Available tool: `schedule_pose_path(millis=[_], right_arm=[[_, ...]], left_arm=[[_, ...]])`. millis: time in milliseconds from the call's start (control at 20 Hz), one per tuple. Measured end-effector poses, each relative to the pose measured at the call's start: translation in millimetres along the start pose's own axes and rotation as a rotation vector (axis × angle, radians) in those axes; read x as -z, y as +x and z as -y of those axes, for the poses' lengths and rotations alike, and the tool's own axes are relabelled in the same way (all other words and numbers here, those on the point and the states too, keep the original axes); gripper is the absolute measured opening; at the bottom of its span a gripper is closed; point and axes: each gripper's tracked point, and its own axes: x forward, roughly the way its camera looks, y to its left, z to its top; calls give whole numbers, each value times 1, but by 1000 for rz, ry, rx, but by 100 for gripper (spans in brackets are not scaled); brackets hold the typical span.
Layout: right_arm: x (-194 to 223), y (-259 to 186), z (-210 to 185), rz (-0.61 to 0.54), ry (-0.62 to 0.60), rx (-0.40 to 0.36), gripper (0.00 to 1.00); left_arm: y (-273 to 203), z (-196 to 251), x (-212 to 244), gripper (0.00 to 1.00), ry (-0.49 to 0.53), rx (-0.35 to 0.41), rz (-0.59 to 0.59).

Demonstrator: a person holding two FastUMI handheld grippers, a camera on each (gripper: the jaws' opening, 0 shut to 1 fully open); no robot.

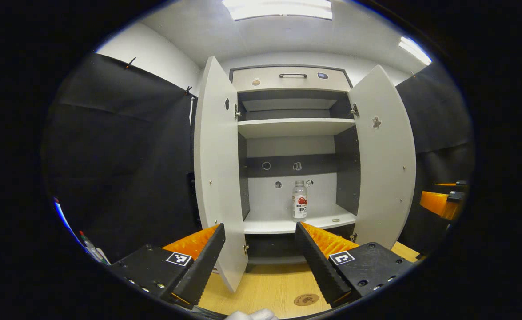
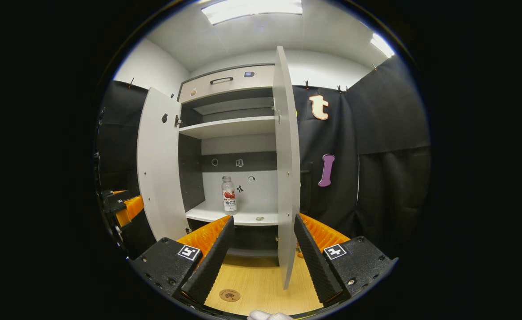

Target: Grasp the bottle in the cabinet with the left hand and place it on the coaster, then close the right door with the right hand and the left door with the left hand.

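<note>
Cabinet (image 1: 294,129) stood open, bottle (image 1: 300,201) upright on its lower shelf (image 1: 278,223). My left fingers (image 1: 259,258) and right fingers (image 2: 261,253) gaped wide, holding nothing.

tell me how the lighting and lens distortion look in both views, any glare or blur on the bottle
Left gripper view: ceiling light panels blown out white, cabinet doors bowed by the fisheye, bottle sharp and evenly lit, no glare. Right gripper view: same overexposed panels, right door curved edge-on, bottle small but in focus; lower shelf brighter than the shaded upper compartment.
</note>
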Motion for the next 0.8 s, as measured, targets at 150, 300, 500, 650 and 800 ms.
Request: schedule_pose_path(millis=[150,300,500,650,800], right_arm=[[0,2,3,-3,8,-17,83],[1,5,10,-11,2,-10,83],[0,3,17,-15,4,-16,83],[-1,0,28,-16,-19,6,83],[-2,-1,42,-23,-34,49,83]], left_arm=[[12,5,1,96,9,-1,3],[34,16,1,96,9,12,4],[83,40,-4,95,-8,62,13],[136,60,-12,96,-7,88,35],[190,86,-16,96,-12,119,41]])
